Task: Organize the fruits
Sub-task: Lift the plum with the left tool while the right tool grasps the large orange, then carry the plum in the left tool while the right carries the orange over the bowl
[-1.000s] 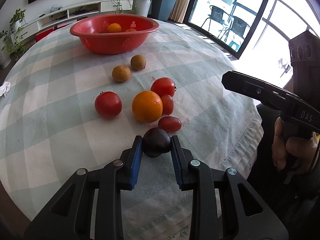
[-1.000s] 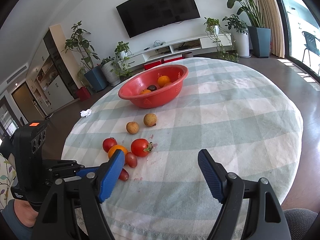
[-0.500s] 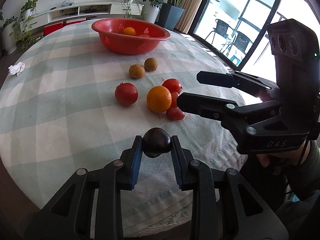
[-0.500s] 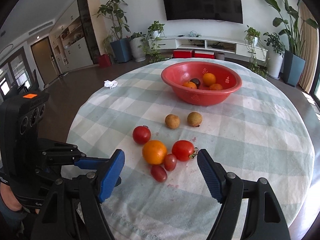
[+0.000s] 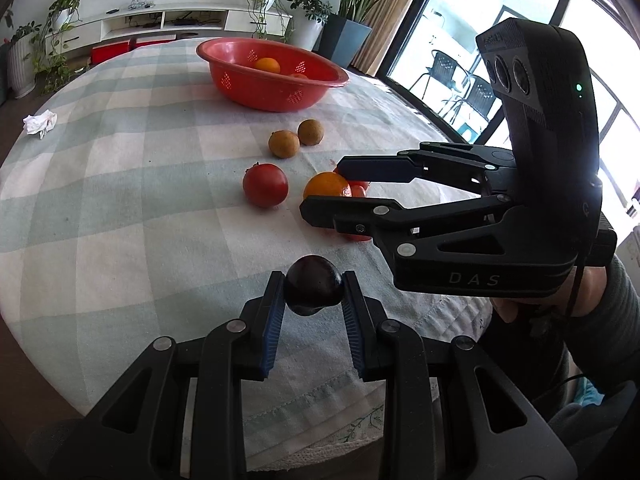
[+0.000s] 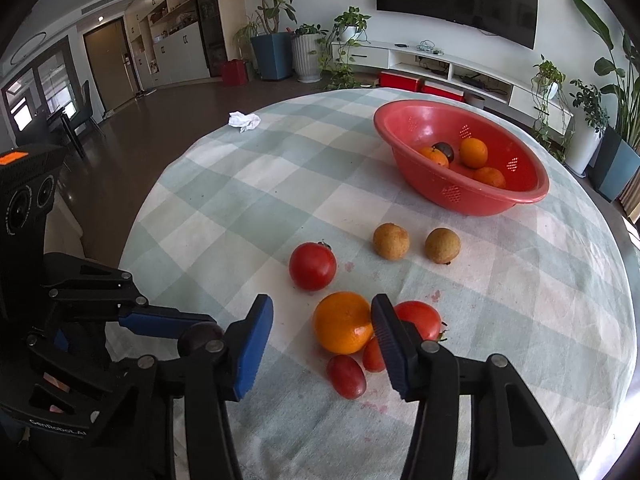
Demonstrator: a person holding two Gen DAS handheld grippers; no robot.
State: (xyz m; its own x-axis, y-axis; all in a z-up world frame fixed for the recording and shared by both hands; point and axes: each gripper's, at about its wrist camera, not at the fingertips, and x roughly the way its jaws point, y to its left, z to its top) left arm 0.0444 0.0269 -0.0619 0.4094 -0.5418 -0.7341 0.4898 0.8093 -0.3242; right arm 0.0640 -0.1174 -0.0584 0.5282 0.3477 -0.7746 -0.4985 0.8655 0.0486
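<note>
My left gripper (image 5: pixel 313 298) is shut on a dark plum (image 5: pixel 313 289) and holds it above the near edge of the table; the plum (image 6: pixel 198 338) also shows in the right wrist view. My right gripper (image 6: pixel 320 320) hangs over the fruit cluster with its jaws closing. An orange (image 6: pixel 342 322) sits between them, with a gap still showing at the left pad. Around the orange lie two red tomatoes (image 6: pixel 312 266) (image 6: pixel 420 316) and two small oblong tomatoes (image 6: pixel 346 376). Two brown round fruits (image 6: pixel 391 241) lie farther back. A red basket (image 6: pixel 452 196) holds oranges and a dark fruit.
A pale checked cloth (image 6: pixel 260 200) covers the round table. A crumpled white tissue (image 6: pixel 244 120) lies near the far left edge. A person's hand (image 5: pixel 560 304) holds the right gripper at the table's near right side. Open cloth stretches left of the fruit.
The right gripper swung across to the fruit cluster, rolled, and narrowed its jaws around the orange. The left gripper drifted a little, still gripping the plum.
</note>
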